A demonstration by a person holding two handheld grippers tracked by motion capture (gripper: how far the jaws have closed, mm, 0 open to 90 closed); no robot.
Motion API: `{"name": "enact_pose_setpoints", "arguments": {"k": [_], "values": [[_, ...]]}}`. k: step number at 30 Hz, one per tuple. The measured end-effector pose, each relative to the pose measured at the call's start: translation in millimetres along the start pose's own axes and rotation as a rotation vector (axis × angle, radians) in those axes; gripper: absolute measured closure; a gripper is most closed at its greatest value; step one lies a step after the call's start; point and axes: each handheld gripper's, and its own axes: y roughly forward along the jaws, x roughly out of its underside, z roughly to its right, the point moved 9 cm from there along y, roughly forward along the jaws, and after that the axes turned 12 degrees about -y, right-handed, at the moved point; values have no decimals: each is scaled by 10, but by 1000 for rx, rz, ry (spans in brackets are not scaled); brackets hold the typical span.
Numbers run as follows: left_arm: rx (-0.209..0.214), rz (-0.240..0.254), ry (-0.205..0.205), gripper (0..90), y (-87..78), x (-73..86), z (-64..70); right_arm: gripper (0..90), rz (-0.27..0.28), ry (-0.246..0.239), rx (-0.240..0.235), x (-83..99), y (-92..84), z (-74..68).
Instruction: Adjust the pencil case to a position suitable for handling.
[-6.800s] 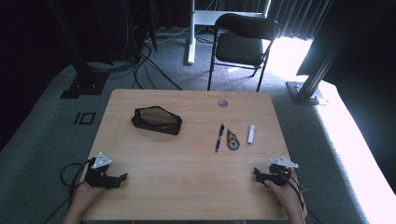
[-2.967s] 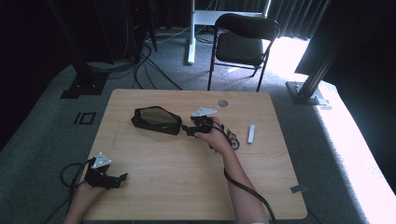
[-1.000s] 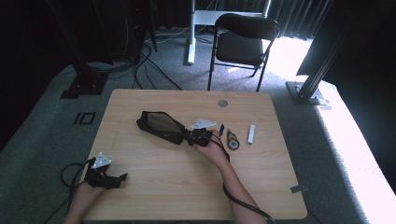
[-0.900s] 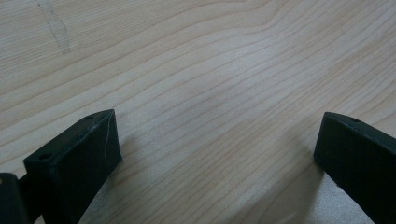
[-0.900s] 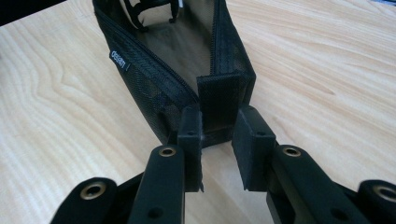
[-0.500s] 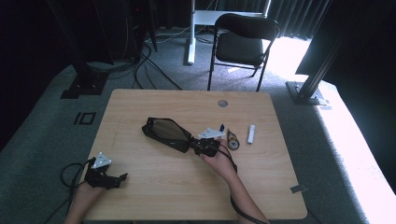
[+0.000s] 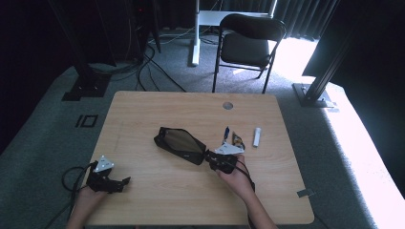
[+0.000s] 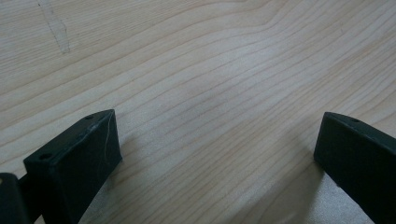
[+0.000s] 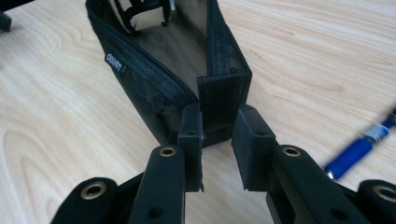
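Table (image 7: 143, 119): pale wood | floor: grey carpet | left claw (image 7: 125, 182) apart | right claw (image 9: 217, 135) clamped on pouch (image 7: 180, 144)

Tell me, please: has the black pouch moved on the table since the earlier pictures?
Yes. The black pouch, gripped by the right gripper, has moved nearer the person and away from the table's round hole.

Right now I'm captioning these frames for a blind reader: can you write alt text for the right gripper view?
The right gripper is closed on the fabric end tab of a black zipped pouch, which lies unzipped and open on a light wooden table. A blue pen lies blurred at the right edge.
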Motion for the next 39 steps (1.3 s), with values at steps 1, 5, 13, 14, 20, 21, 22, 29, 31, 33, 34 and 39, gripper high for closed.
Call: {"name": "enact_pose_setpoints", "arguments": {"k": [1, 5, 13, 14, 20, 21, 22, 29, 31, 33, 34, 39], "values": [[0, 0, 0, 6, 0, 0, 0, 736, -1, 7, -1, 21, -34, -9], [0, 0, 0, 6, 0, 0, 0, 736, -1, 10, 4, 104, -163, -56], [0, 0, 1, 7, 0, 0, 0, 735, 3, 28, 23, 257, -366, -93], [0, 0, 0, 6, 0, 0, 0, 736, 7, 34, 31, 272, -397, -88], [0, -1, 1, 6, 0, 1, -1, 736, 3, 43, 40, 365, -573, -78], [0, 0, 1, 7, 0, 0, -1, 736, 3, 46, 41, 379, -592, -76], [0, 0, 1, 6, 0, 0, -1, 735, 0, 49, 42, 402, -615, -75], [0, 0, 1, 7, 0, 0, 0, 734, 0, 82, 56, 520, -766, -95], [0, 0, 1, 7, 0, 0, 0, 734, -5, 84, 59, 554, -810, -115], [0, 0, 1, 7, 0, 0, 0, 733, -1, 87, 63, 575, -854, -128], [0, 0, 1, 6, 0, 0, -1, 733, -6, 79, 69, 590, -874, -132], [0, 0, 1, 7, 0, 0, -1, 732, 0, 88, 78, 642, -960, -176]]}}
